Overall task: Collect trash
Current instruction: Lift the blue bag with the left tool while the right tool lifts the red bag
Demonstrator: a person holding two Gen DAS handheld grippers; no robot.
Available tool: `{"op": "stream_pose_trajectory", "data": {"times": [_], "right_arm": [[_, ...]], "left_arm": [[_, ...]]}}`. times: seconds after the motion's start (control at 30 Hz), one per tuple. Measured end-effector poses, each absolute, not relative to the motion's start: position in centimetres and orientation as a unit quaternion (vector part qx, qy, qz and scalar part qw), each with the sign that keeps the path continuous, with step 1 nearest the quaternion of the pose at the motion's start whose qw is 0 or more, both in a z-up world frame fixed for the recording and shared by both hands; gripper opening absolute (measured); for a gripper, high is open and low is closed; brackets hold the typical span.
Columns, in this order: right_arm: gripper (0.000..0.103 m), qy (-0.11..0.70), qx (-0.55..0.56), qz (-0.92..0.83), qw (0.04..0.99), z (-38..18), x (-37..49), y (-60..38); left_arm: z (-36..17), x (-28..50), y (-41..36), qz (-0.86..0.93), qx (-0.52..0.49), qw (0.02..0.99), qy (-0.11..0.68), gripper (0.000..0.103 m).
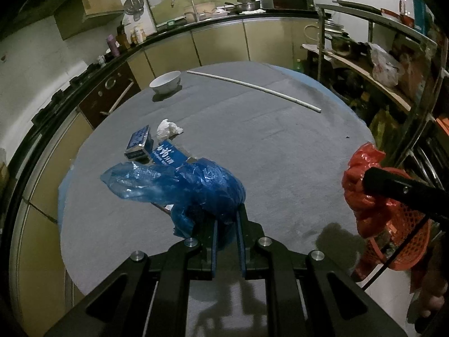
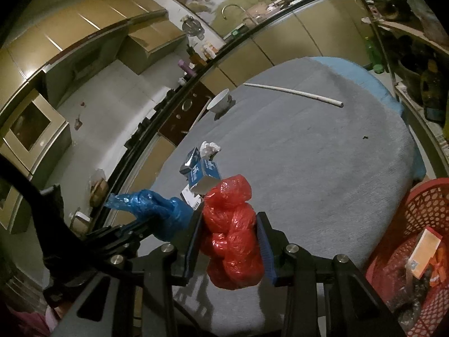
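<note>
Both my claws hold bagged trash above the grey tabletop.

My left claw [image 1: 227,216] is closed on a crumpled blue plastic bag [image 1: 193,185], lifted over the near left of the tabletop [image 1: 280,146]; my right claw [image 2: 230,224] is clamped on a knotted red plastic bag [image 2: 233,230] at the near right, just beside the red mesh basket [image 2: 421,213] off the tabletop's right edge. Beyond the blue bag lie two small blue cartons [image 1: 139,141], touching, with a crumpled white tissue [image 1: 168,129] just behind. Farther off sit a white bowl [image 1: 165,82] at the far left and a long white rod [image 1: 252,88] across the far side. Past that run beige kitchen cabinets [image 1: 219,42] with a sink tap [image 1: 182,0]; cluttered metal shelving [image 1: 378,56] stands right.
</note>
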State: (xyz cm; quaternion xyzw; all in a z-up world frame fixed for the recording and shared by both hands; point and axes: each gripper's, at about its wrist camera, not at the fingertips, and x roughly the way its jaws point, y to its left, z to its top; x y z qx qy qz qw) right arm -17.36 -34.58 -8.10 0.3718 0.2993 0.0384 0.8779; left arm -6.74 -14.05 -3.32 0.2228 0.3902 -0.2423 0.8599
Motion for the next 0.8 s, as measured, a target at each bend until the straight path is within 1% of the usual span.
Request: {"op": "stream_pose_trajectory", "data": {"times": [0.4, 0.8], "right_arm": [[0.041, 0.288, 0.382, 0.016, 0.878, -8.3, -19.0, -36.4], [0.041, 0.283, 0.400, -0.052, 0.870, -9.4, -23.5, -40.2]], "left_arm": [[-3.8, -7.7, -16.3, -0.259, 0.243, 0.850, 0.389, 0.012], [-4.0, -8.5, -17.7, -0.294, 0.251, 0.838, 0.386, 0.012]]}}
